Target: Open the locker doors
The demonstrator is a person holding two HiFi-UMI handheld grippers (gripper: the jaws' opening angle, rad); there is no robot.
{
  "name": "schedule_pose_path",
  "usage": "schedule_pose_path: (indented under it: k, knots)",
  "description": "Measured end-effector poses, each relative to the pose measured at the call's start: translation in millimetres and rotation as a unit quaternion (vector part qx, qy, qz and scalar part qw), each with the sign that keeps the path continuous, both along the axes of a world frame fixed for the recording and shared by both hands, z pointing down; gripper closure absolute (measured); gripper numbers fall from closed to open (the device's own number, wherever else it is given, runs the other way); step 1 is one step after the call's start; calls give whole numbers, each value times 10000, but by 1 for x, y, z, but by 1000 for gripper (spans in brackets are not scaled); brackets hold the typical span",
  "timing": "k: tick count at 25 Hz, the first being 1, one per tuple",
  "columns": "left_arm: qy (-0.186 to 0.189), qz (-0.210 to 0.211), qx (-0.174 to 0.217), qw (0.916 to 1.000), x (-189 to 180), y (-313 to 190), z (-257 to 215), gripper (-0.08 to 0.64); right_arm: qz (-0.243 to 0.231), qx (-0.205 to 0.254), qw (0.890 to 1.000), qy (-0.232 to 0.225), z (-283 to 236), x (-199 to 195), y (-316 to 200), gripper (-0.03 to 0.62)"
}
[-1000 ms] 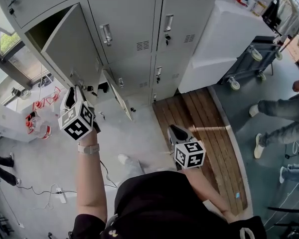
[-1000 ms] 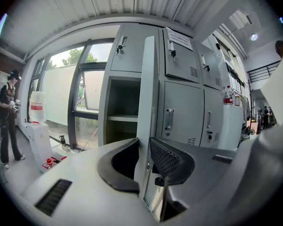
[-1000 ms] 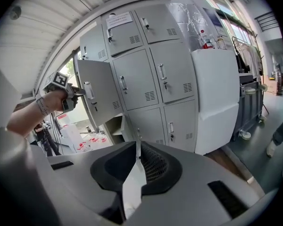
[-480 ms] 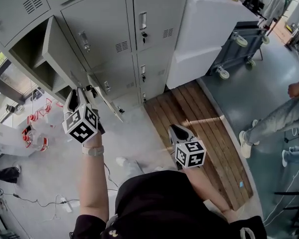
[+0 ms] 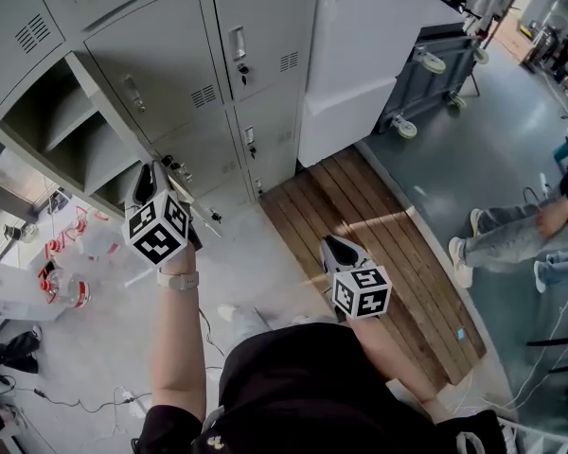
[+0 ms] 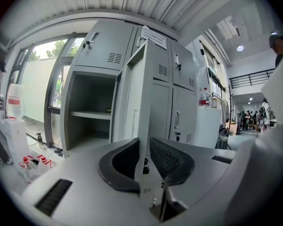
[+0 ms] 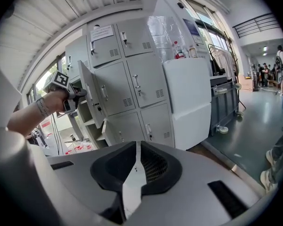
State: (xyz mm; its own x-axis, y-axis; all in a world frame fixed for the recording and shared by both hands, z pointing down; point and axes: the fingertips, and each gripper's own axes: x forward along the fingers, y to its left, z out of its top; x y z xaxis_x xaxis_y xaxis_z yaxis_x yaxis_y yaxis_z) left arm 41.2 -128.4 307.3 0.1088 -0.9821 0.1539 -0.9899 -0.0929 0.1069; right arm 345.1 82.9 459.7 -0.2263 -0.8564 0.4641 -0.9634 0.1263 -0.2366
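Note:
The grey locker bank point(image 5: 161, 60) stands ahead. One middle-row door point(image 6: 142, 93) stands swung out, edge-on to me. Its compartment point(image 5: 62, 126) shows a shelf inside. My left gripper point(image 5: 154, 172) is shut on that door's free edge, and the thin edge runs between the pads point(image 6: 167, 157). The right gripper view shows the same grip on the door point(image 7: 86, 94). A lower door point(image 5: 197, 214) hangs ajar beneath it. The doors to the right point(image 5: 257, 26) are closed. My right gripper point(image 5: 337, 251) hangs shut and holds nothing, low over the wooden platform point(image 5: 379, 244).
A white cabinet point(image 5: 360, 55) stands against the lockers on the right, with a grey wheeled cart point(image 5: 435, 60) behind it. A person's legs point(image 5: 506, 239) are at the right edge. Red-capped bottles and white boxes point(image 5: 62, 287) lie on the floor at the left.
The door in my left gripper has swung further out, from face-on to edge-on, baring more of the compartment. My view has turned left. The right gripper has stayed put.

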Motion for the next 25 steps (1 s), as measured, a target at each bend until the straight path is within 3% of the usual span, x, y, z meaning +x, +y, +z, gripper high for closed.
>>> schedule_pose_path:
  k: [9,18,25]
  knots:
    - [67,380,-78,9992,22,10,3,472,124,98,9999,-44,-7,6,10,535]
    - [-164,885,-247,9956,38,67,28,503,-222,383,9989,-153,-27,-3,7,535]
    - [-463,1564,-258,9863,62,120,48,539,-604,735,9953,-171,-50,-18,7,538]
